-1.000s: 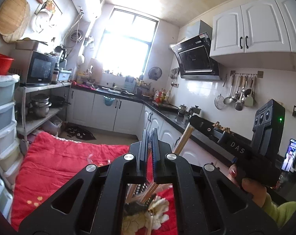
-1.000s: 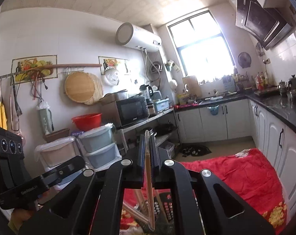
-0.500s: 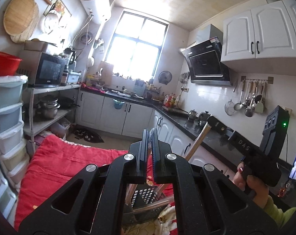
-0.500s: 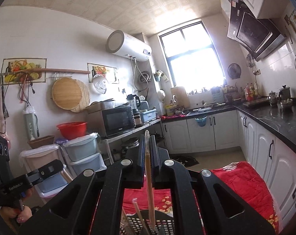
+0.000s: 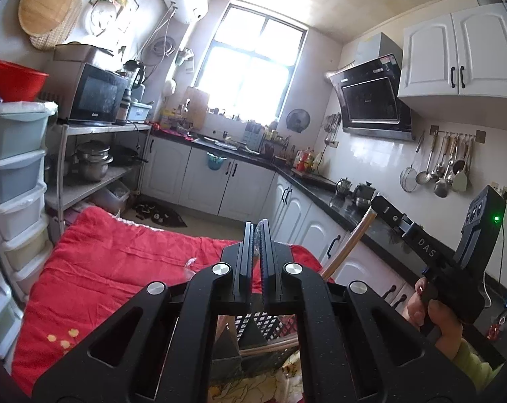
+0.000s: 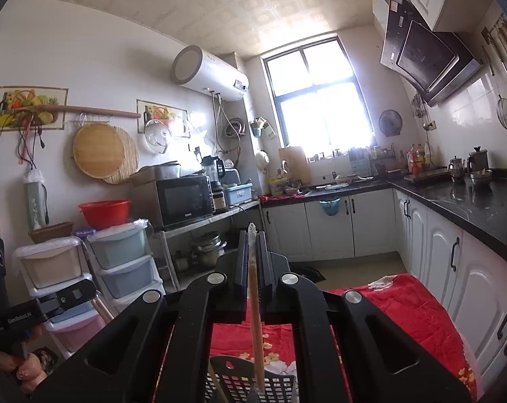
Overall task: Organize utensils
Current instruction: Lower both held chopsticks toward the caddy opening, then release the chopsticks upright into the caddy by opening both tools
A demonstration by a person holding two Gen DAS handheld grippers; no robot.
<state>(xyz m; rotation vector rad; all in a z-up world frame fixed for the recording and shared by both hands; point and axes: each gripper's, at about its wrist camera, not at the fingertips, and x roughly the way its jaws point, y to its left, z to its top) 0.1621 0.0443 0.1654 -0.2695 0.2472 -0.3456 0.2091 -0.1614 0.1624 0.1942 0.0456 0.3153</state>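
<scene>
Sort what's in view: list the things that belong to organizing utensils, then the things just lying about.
In the job: chopstick in the right gripper; black basket; left gripper.

Lying about: microwave; red basin; pots; kettles.

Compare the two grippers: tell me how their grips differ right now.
The right gripper is shut on a wooden chopstick, its lower end in the black slotted basket. The left gripper is shut too, but nothing shows between its fingers. In the right wrist view a chopstick splits the fingers; the left's fingers meet. Both are black and hand-held above the red cloth.
</scene>
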